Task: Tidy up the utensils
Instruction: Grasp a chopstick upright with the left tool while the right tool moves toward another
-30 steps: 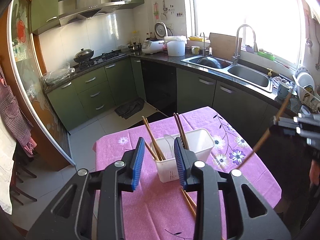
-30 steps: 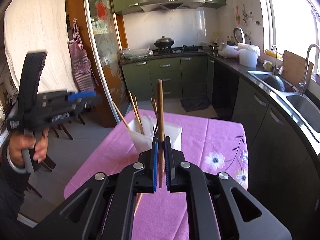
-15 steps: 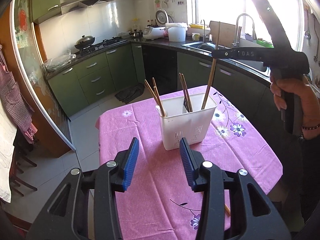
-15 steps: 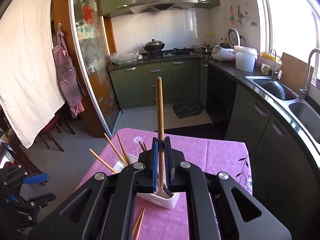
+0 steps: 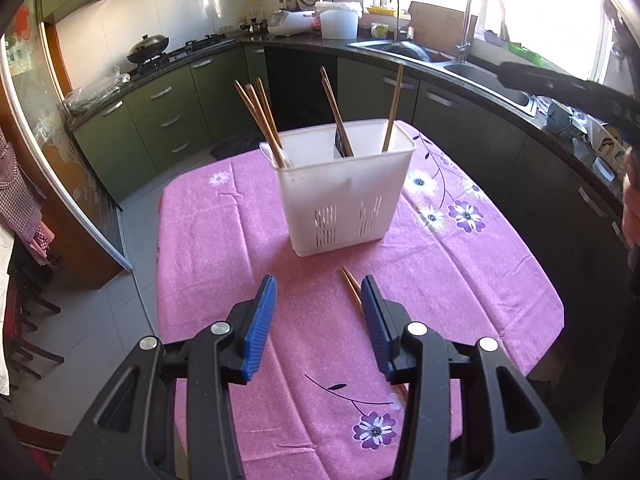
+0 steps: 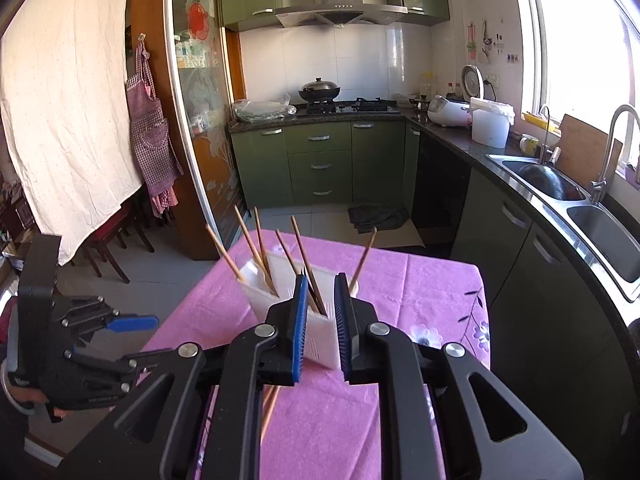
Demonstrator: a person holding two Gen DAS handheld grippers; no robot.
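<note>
Both my left gripper and right gripper hang released near the white holder of chopsticks.

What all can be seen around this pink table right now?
holder: one, white plastic, standing on the table.
chopsticks in holder: six, brown wood, leaning in its compartments.
loose chopsticks: a pair, brown, lying on the cloth in front of the holder.
tablecloth: one, pink with purple flowers, covering the table.
cabinets: green, along the walls.
wok: one, dark, on the stove.
rice cooker: one, white, on the counter.
bucket: one, white, beside the cooker.
sink: steel, double, under the window.
apron: one, pink check, hanging by the door.
left claw: open, empty, above the loose chopsticks.
right claw: open, empty, near the holder.
</note>
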